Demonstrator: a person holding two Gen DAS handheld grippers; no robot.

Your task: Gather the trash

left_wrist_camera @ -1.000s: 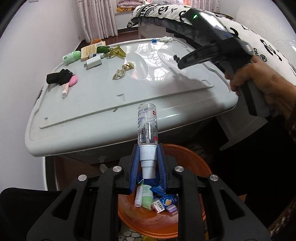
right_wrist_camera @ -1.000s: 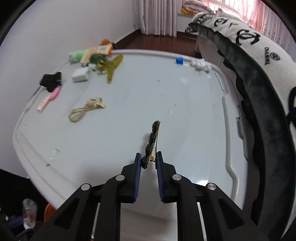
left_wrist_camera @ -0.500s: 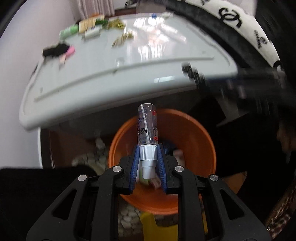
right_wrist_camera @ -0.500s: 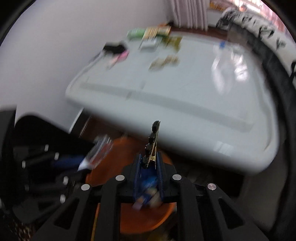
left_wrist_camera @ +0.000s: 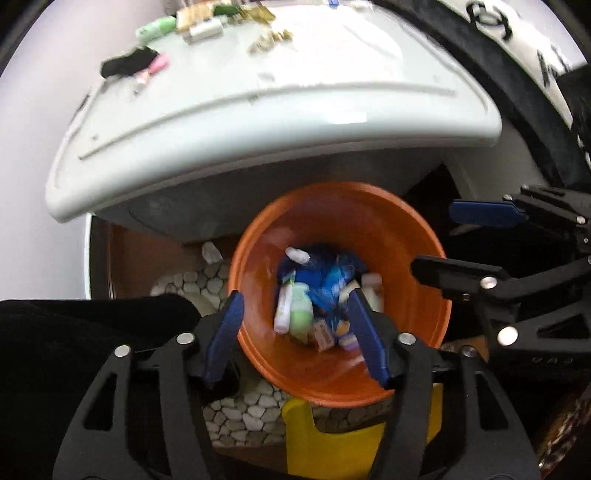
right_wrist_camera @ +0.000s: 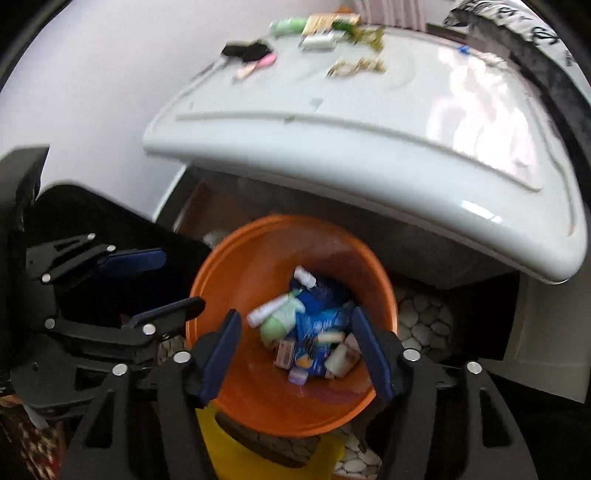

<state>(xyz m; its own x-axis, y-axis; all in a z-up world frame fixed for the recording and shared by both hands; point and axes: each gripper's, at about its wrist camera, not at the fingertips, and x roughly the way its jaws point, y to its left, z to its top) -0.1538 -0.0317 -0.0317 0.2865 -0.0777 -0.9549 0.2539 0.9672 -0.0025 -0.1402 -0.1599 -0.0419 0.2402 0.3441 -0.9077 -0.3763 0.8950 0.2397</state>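
Observation:
An orange bin (left_wrist_camera: 417, 258) (right_wrist_camera: 236, 273) stands on the floor below the white table's front edge. It holds several pieces of trash: small bottles, boxes and blue wrappers (left_wrist_camera: 317, 295) (right_wrist_camera: 314, 325). My left gripper (left_wrist_camera: 295, 332) is open and empty right above the bin. My right gripper (right_wrist_camera: 299, 347) is also open and empty above the bin. The right gripper shows in the left wrist view (left_wrist_camera: 465, 240) at the right; the left gripper shows in the right wrist view (right_wrist_camera: 155, 280) at the left.
The white table (left_wrist_camera: 258, 122) (right_wrist_camera: 369, 147) carries a green bottle (left_wrist_camera: 155, 29), a white box (left_wrist_camera: 205, 29), a black-and-pink item (left_wrist_camera: 136, 66) and a beige cord (right_wrist_camera: 354, 66) at its far side. A yellow object (left_wrist_camera: 332, 435) sits under the bin. A patterned bed edge (left_wrist_camera: 517, 55) lies right.
Both grippers moved down over the orange bin and opened. The clear bottle left my left gripper and the dark hair clip left my right gripper.

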